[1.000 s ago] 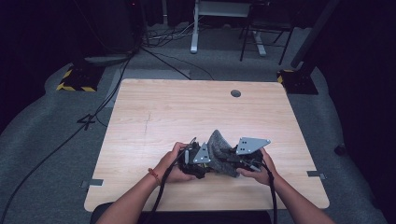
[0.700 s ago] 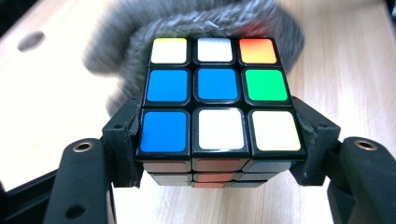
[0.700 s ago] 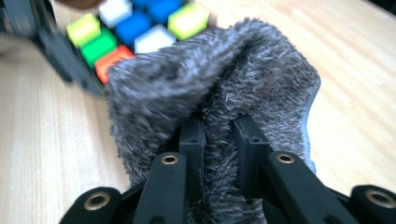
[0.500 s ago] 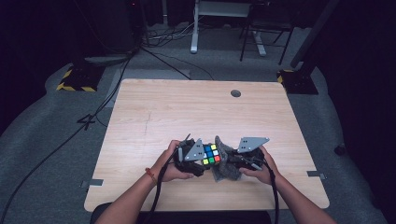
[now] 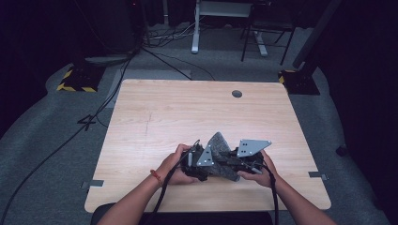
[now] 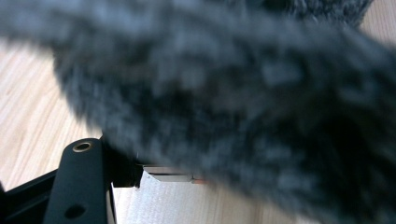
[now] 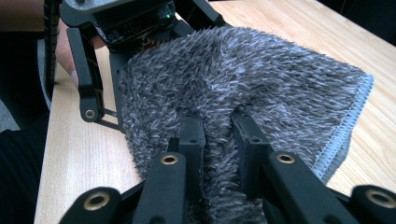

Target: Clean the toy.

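Shaggy grey cloth (image 5: 220,157) now over the cube, both tools, left (image 5: 199,165) and right (image 7: 217,135), pinched on its pile.

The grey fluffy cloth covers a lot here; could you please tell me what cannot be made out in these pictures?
- Left gripper view: the grey cloth, blurred and close, hides the left tongs' tips and whatever they pinch.
- High view: the cloth and both grey plates hide anything under it.
- Right gripper view: the right tongs sink into pile; their pad tips are buried.

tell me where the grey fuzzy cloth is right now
In the high view the grey fuzzy cloth sits near the table's front edge, pinched between the left gripper and the right gripper.
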A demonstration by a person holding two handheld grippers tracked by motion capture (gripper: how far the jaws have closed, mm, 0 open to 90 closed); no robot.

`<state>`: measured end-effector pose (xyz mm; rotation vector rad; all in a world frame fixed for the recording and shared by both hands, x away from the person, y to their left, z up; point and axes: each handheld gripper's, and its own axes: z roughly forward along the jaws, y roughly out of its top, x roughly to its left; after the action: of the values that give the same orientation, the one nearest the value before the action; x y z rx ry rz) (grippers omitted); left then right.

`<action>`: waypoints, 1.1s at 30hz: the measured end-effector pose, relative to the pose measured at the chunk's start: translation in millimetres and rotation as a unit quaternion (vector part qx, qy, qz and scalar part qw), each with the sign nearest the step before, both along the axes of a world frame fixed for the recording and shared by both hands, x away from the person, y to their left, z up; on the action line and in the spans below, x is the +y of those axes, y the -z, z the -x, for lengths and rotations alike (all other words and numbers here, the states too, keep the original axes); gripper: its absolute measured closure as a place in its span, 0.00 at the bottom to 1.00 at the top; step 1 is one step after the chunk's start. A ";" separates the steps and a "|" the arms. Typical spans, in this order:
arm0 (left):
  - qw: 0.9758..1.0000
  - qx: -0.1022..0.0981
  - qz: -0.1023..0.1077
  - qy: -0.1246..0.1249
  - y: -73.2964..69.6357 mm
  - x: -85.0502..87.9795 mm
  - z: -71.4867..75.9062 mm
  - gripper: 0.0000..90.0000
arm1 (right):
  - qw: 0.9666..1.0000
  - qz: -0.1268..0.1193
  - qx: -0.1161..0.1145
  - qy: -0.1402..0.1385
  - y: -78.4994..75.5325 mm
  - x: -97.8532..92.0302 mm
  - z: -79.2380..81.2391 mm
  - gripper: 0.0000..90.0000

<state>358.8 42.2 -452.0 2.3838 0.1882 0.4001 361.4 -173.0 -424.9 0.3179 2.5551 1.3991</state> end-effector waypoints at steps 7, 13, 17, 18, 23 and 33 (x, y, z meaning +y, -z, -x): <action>1.000 0.000 0.000 -0.001 -1.0 3.3 0.9 0.37 | 1.000 0.019 0.005 0.015 3.0 -1.5 -4.6 0.84; 1.000 0.005 0.021 0.002 -6.3 8.7 1.1 0.37 | 0.998 0.040 0.007 0.047 10.8 -16.2 -13.5 0.85; 0.999 0.008 0.050 0.001 -12.7 13.3 0.2 0.37 | 0.997 0.053 0.025 0.057 20.8 -22.7 -19.9 0.85; 0.999 0.005 0.052 -0.001 -13.2 13.9 0.1 0.37 | 0.997 0.050 0.030 0.056 21.6 -23.3 -20.5 0.85; 0.997 0.009 0.072 -0.001 -15.7 15.7 0.5 0.37 | 0.997 0.039 0.036 0.048 21.1 -18.1 -18.2 0.85; 0.996 0.006 0.085 0.001 -20.2 21.3 -0.4 0.37 | 0.996 0.056 0.054 0.036 32.5 -9.5 -17.6 0.85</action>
<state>359.2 63.5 -431.8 2.2195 0.2163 0.3556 379.0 -182.5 -457.4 0.4722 2.6676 1.2390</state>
